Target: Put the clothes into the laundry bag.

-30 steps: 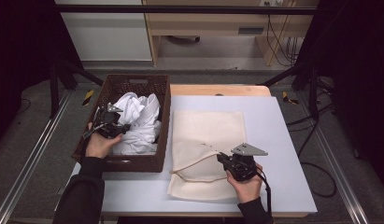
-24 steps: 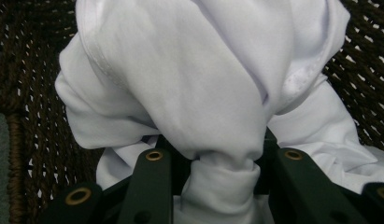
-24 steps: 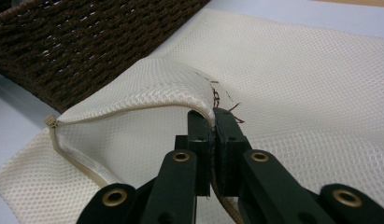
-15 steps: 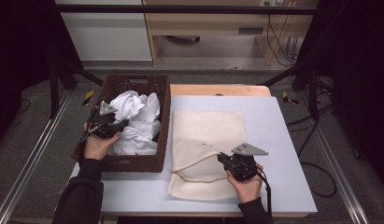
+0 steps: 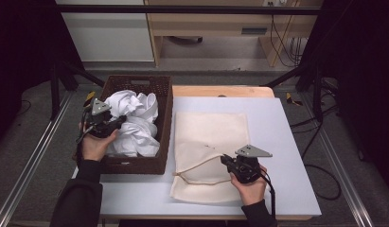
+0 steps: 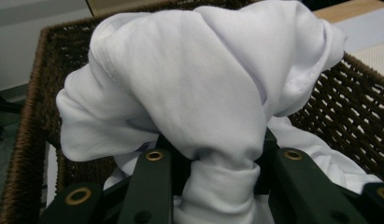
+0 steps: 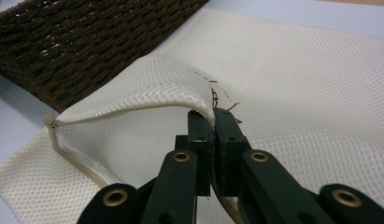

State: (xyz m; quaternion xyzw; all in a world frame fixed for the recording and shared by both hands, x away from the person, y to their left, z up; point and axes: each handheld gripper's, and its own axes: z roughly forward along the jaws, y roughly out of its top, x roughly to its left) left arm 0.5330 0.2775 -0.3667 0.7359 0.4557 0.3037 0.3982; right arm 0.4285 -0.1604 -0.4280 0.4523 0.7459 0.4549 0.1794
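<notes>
In the left gripper view, the white cloth [image 6: 189, 93] bulges over the jaws, so their tips are hidden where they clamp a twisted neck of it. How many separate white cloths lie in the wicker basket [image 5: 156, 163] is hard to make out; they bunch into one heap, and the basket's bottom is covered. The left gripper [image 5: 117, 122] holds its bunch just above the heap, over the basket's left part.

In the right gripper view, the jaws are pressed together on the upper edge of the mesh bag [image 7: 297, 74], lifting it so the zipped mouth gapes; the bag's inside is dark and cannot be read. The right gripper [image 5: 225, 161] sits at the bag's lower part on the table [image 5: 287, 142].

Counted: one basket, one mesh bag, two grippers.
</notes>
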